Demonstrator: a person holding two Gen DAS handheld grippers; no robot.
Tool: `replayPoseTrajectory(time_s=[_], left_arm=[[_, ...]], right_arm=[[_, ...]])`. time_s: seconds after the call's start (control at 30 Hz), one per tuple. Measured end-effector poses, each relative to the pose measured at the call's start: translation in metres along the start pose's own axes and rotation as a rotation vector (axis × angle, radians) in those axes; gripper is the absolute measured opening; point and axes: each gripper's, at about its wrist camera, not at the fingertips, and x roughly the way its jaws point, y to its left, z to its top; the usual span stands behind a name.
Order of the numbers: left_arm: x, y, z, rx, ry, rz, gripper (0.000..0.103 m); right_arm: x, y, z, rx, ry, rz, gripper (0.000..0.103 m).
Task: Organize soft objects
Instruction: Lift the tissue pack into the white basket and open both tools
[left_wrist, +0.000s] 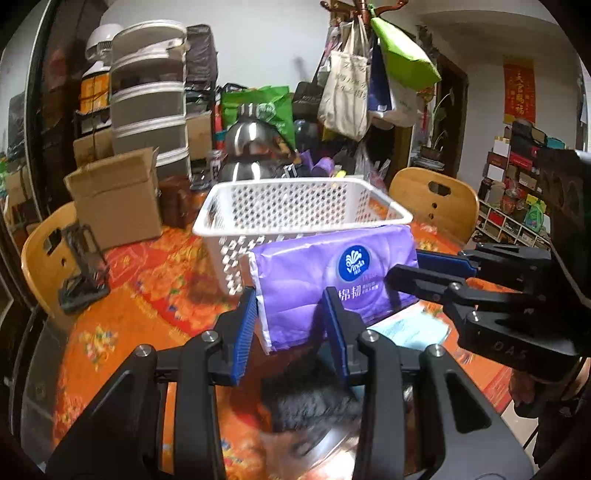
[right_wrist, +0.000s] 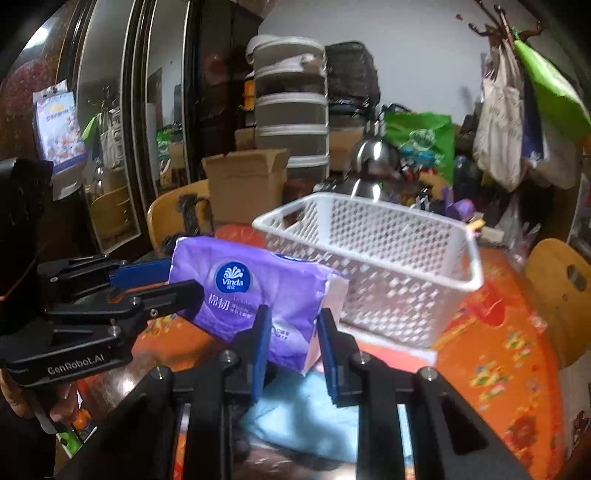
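Your left gripper (left_wrist: 291, 325) and right gripper (right_wrist: 293, 347) each clasped an end of the Vinda tissue pack (left_wrist: 332, 280), long axis spanning them, held above the tabletop (left_wrist: 147, 317) directly before the white perforated basket (left_wrist: 295, 206); a blue cloth (right_wrist: 306, 417) lay beneath.

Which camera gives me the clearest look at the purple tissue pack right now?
The left wrist view: the tissue pack faces it broadly, logo readable, both tongs gripping its ends. The right wrist view shows the pack more obliquely, its left end partly behind the left tongs.
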Motion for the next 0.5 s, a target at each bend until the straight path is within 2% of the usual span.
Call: replayPoseTrajectory(time_s=[0.1, 0.5], left_arm=[[0.001, -0.009, 0.026, -0.006, -0.022, -0.031, 0.033], [0.029, -0.032, 0.136, 0.025, -0.070, -0.024, 0.034]], right_arm=[[-0.010, -0.011, 0.014, -0.001, -0.020, -0.023, 0.024], [-0.024, -0.063, 0.089, 0.010, -0.076, -0.077, 0.024]])
